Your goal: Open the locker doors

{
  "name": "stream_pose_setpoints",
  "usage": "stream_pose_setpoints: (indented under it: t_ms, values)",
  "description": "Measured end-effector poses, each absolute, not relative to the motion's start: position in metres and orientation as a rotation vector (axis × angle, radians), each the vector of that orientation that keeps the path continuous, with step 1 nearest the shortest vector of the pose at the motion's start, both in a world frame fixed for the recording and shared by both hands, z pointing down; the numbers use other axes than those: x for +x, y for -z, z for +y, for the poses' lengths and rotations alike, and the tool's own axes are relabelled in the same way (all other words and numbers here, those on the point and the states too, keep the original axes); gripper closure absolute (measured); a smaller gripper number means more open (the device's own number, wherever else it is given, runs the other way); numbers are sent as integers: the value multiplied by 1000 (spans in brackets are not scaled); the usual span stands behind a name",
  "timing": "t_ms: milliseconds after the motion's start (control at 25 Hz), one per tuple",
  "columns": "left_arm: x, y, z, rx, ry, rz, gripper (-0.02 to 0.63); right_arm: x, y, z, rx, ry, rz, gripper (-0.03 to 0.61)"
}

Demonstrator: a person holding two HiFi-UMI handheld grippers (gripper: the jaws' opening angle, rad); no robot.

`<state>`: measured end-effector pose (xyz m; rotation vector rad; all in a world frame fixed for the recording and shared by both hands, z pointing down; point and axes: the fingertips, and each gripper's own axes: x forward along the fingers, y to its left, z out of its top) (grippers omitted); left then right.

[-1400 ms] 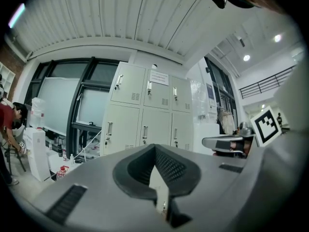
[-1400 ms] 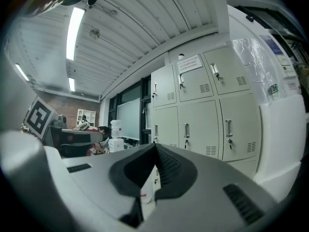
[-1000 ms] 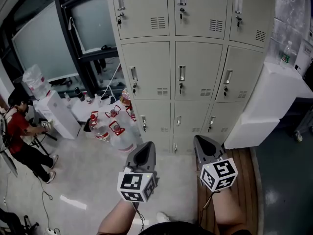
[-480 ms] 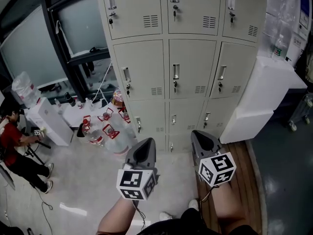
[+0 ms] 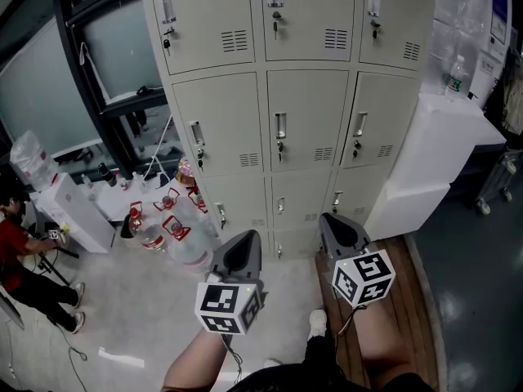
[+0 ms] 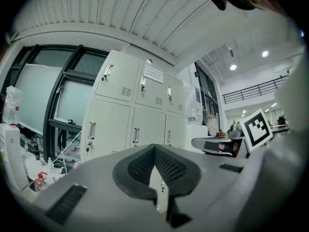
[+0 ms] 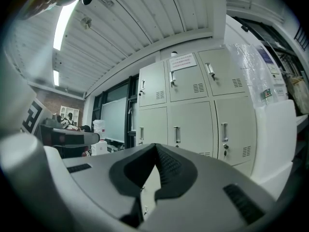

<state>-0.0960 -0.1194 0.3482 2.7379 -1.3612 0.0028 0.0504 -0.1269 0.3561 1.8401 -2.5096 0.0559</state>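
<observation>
The beige metal lockers (image 5: 306, 121) stand ahead in three columns, every door closed, each with a vertical handle and a key. Both grippers hover low in the head view, well short of the lockers and pointing at them. My left gripper (image 5: 242, 245) is shut with nothing between its jaws, and so is my right gripper (image 5: 335, 223). In the left gripper view the jaw tips (image 6: 155, 146) meet in front of the lockers (image 6: 135, 105). The right gripper view shows the same closed tips (image 7: 155, 145) before the lockers (image 7: 193, 110).
Large water bottles (image 5: 167, 235) sit on the floor at the lockers' left foot. White foam boxes (image 5: 433, 153) are stacked against the right side. A wooden board (image 5: 413, 300) lies on the floor at right. A person in red (image 5: 12, 247) crouches far left by a white box (image 5: 78, 211).
The lockers have slid left and down in the head view and look nearer. Both grippers keep their places in the view, still shut. A shoe has appeared at the bottom.
</observation>
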Motion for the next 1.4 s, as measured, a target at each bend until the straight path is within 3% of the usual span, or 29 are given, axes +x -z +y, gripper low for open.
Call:
stream_pose_setpoints:
  t_ms: [1200, 1280, 1400]
  values:
    - [126, -372, -323, 2713, -17, -1302, 612, 275, -376, -349, 1904, -87, -2465, 578]
    - [135, -374, -333, 2707, -24, -1311, 613, 286, -377, -363, 1910, -96, -2475, 506]
    - [147, -376, -347, 2698, -27, -1327, 614, 300, -382, -383, 1914, -100, -2470, 491]
